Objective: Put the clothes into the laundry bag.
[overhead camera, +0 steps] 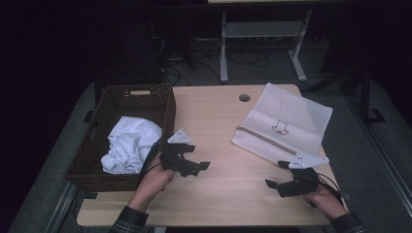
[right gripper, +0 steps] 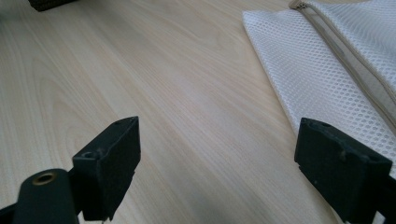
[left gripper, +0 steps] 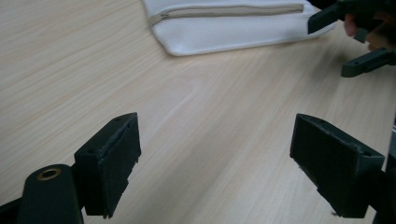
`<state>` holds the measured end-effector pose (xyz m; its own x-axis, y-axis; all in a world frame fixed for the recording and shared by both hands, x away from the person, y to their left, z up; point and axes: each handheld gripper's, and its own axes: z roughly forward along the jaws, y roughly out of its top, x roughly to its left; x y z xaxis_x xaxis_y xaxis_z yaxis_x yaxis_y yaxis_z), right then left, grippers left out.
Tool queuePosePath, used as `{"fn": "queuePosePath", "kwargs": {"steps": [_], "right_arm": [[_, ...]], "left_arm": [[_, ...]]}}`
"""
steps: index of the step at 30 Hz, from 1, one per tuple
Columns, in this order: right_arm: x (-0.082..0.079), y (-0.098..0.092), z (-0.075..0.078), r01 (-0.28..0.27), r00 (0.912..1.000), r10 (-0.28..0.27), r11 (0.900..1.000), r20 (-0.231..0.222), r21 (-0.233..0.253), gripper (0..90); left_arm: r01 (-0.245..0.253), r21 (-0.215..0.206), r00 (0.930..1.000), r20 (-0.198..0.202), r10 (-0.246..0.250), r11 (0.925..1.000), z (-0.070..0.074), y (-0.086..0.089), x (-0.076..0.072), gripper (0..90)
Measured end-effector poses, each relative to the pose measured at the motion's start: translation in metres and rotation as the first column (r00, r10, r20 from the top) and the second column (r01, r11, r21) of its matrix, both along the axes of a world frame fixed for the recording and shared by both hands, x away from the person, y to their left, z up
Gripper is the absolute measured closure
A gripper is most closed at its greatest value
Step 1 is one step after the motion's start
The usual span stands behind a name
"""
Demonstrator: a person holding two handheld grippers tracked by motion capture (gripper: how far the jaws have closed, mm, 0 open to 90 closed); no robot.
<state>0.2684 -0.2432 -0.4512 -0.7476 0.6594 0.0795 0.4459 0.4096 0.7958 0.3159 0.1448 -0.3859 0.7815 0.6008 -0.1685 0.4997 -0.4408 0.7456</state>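
A white mesh zip bag [overhead camera: 284, 124] lies flat on the right half of the wooden table [overhead camera: 218, 126]. A crumpled white cloth [overhead camera: 130, 144] sits inside a dark wicker basket [overhead camera: 104, 121] at the left. My left gripper [overhead camera: 197, 158] hovers just right of the basket, open and empty. My right gripper [overhead camera: 275, 174] is held near the table's front right, below the bag's near edge, open and empty too. In the left gripper view the bag [left gripper: 233, 23] lies ahead beyond my own gripper [left gripper: 215, 172]. In the right gripper view the mesh bag [right gripper: 336, 74] lies under the right jaw of my gripper [right gripper: 217, 172].
A round cable hole [overhead camera: 244, 97] sits in the table near its far edge. Beyond the table stand white desk legs [overhead camera: 223, 48] and cables on a dark floor. Bare wood lies between the two grippers.
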Motion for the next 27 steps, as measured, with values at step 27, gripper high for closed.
{"fn": "queuePosePath", "kwargs": {"steps": [27], "right_arm": [[0.0, 0.001, -0.001, 0.02, 0.9998, -0.02, 1.0, -0.006, -0.013, 13.6]], "left_arm": [[0.052, -0.06, 0.9986, -0.009, -0.053, 0.9969, 0.026, 0.015, 0.015, 15.6]]}}
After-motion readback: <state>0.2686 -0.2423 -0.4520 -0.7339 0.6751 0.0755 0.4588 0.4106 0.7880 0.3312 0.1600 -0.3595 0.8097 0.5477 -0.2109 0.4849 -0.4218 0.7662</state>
